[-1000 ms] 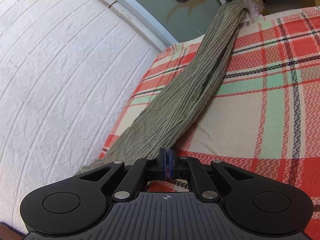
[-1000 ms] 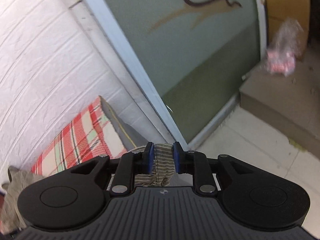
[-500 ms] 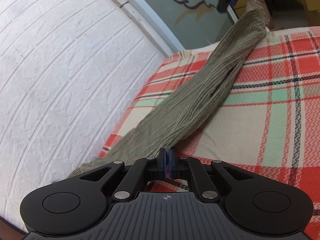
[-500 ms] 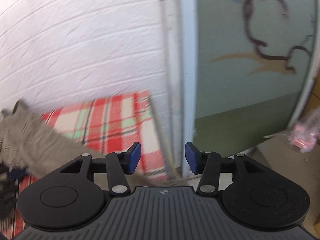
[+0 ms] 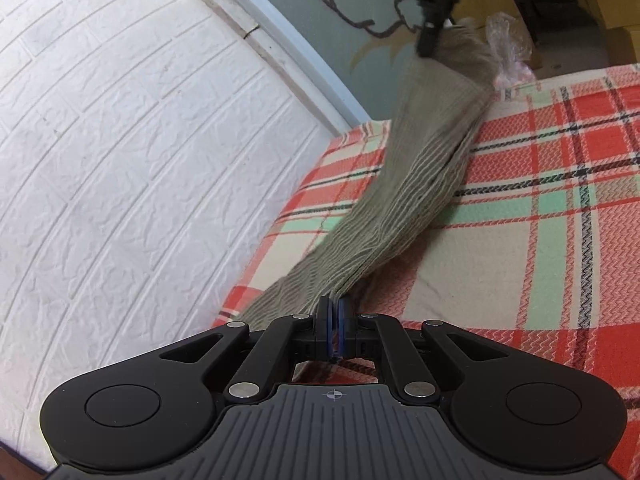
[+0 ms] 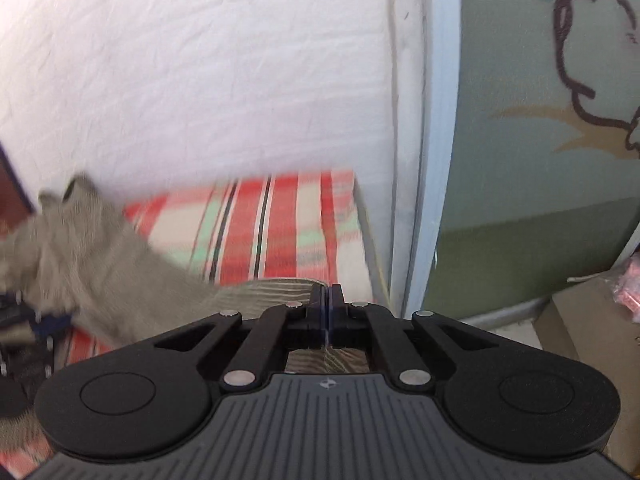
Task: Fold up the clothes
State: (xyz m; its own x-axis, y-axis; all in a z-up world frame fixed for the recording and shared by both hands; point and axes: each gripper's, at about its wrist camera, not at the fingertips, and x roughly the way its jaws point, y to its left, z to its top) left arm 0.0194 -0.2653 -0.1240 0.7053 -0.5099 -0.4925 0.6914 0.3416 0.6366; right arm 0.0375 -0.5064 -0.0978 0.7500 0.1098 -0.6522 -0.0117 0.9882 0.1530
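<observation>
An olive-grey striped garment (image 5: 416, 196) is stretched in a long bunched band over the plaid-covered bed (image 5: 540, 240). My left gripper (image 5: 334, 308) is shut on its near end, low over the bed. My right gripper (image 6: 328, 300) is shut on the far end of the garment (image 6: 120, 264), whose fabric shows beneath the jaws. In the left wrist view the right gripper (image 5: 434, 20) holds that end lifted above the bed's far edge. The garment's middle sags onto the bed.
A white brick-pattern wall (image 5: 140, 140) runs along the bed's left side. A pale blue frame and painted green glass panel (image 6: 520, 160) stand beyond the bed's far end. A clear plastic bag (image 5: 508, 52) and cardboard boxes (image 6: 580, 320) lie past it.
My right gripper opened and let go half a second ago, then closed again on the garment's far end and lifted it. My left gripper kept its hold and barely moved.
</observation>
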